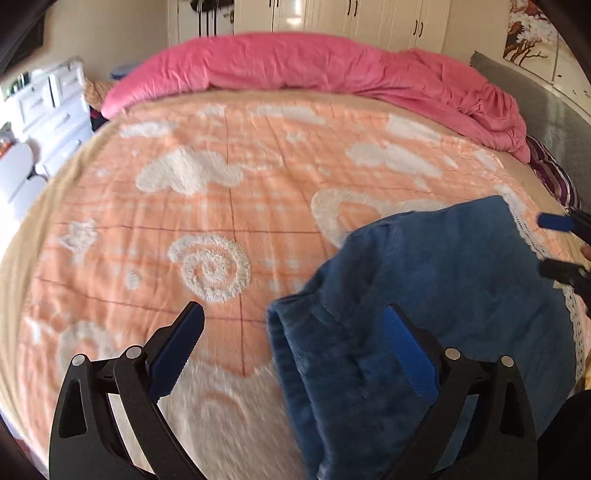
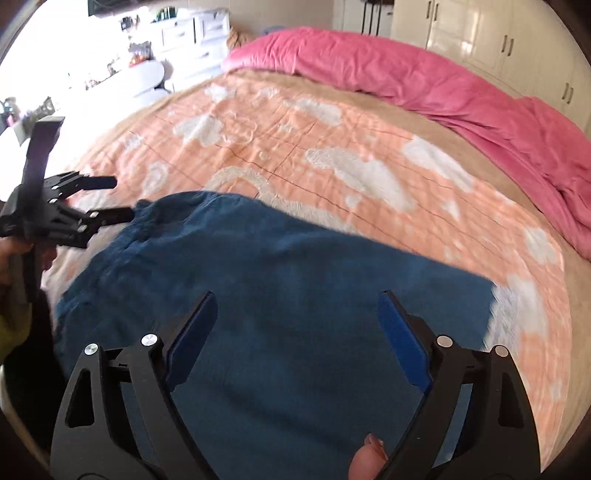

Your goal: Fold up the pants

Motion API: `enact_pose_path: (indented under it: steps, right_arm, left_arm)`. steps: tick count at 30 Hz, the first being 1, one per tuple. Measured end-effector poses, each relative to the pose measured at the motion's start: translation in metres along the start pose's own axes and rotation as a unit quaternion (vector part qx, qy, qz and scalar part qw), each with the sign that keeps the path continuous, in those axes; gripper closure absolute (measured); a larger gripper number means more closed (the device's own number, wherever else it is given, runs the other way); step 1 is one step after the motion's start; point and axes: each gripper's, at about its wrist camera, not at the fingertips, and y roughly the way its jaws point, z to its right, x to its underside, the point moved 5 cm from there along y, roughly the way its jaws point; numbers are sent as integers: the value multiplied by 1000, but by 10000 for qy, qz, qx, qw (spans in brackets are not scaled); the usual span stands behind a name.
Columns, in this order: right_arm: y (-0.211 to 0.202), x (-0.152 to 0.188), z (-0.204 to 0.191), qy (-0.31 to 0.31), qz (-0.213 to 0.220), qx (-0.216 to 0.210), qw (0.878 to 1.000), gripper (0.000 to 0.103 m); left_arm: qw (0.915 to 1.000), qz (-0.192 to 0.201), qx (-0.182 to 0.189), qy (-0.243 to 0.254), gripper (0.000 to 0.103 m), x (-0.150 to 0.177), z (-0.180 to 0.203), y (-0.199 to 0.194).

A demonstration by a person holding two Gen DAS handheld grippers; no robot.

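The blue pants [image 1: 424,277] lie folded in a thick bundle on the peach and white bedspread [image 1: 229,206], near its front edge. In the left wrist view my left gripper [image 1: 293,314] hovers open over the bundle's left edge, with one finger above the bedspread and the other above the cloth. My right gripper [image 1: 550,245] shows at the right edge of that view, open. In the right wrist view the right gripper [image 2: 298,295] hangs open above the pants [image 2: 277,258], gripping nothing. The left gripper [image 2: 118,197] stands open by the gathered waistband at the left.
A rolled pink duvet [image 1: 314,70] lies along the far side of the bed. A white dresser [image 1: 51,107] stands to the left, wardrobes [image 1: 369,18] behind, and a grey headboard [image 1: 535,99] with a striped pillow [image 1: 554,177] to the right. A person's fingertip [image 2: 365,461] shows at the bottom.
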Motion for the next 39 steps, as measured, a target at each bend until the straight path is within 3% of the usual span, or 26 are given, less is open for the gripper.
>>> enact_pose_path:
  steps: [4,9,11,12,13,14,17,18,21,23,25,26,27,29,32,34,35,36,39]
  right_arm:
    - [43,-33,-1,-154,-147,-142,9997,21]
    - [91,-53,-8,-935,-598,-51,9938,21]
    - [110,-50,-13,-1451,-849,172,9856,22]
    - [116,-48,-14,-1607,-907,219,9826,26]
    - [123,-46,-17,-1690,-991,144,9805,30]
    - [127,-44,-20,-1704,-1011,18,9802,44]
    - [123,-47,-35,-1645,-666,-321,9836,94]
    - [120,-50,-39,-1659,-531,-249,9844,97]
    - [111,-55,-47,-1719,-203,6,9849,101]
    - [113,-54,-46,-1633,-186,93,9864,101]
    - [118,-54,-45,-1503,-221,47,9884,100]
    - [120,-55,-45,-1485,-193,79,9887,96]
    - [120,-54,-44,-1469,-185,125,9889,76]
    - [122,-52,-38,-1427,-355,15,9891,58]
    - [125,-50,-25,-1342,-507,-131,9896,58]
    - [129,-48,-25,-1305,-600,-252,9893,69]
    - [130,-48,-30,-1355,-543,-325,9888,92]
    - [128,-48,-35,-1408,-456,-294,9885,102]
    - [114,-48,-45,-1608,-137,60,9869,102]
  left_arm:
    - [9995,-173,237,83,10,-1,-8,24]
    - [9955,-266,904,134,37,1,-1,39]
    - [9950,-354,867,357,52,6,7,43]
    - [9949,-333,843,443,55,7,10,42]
    - [9948,-296,842,485,65,6,12,40]
    - [9954,-280,787,474,67,6,11,39]
    - [9978,-214,512,363,71,4,2,37]
    - [9984,-105,430,344,71,3,-1,33]
    - [9973,537,152,486,71,-8,-3,8]
    - [9973,502,131,512,71,-7,-2,12]
    - [9984,157,70,544,70,1,-4,28]
    - [9988,18,94,481,69,5,-6,33]
    - [9991,-13,121,416,68,6,-7,35]
    - [9994,-3,189,283,65,7,-13,32]
    - [9994,74,181,270,60,5,-12,31]
    - [9994,21,254,244,60,5,-12,35]
    - [9993,-1,321,203,64,5,-12,38]
    - [9991,-1,400,145,65,5,-13,38]
    - [9982,298,491,148,69,-1,-14,25]
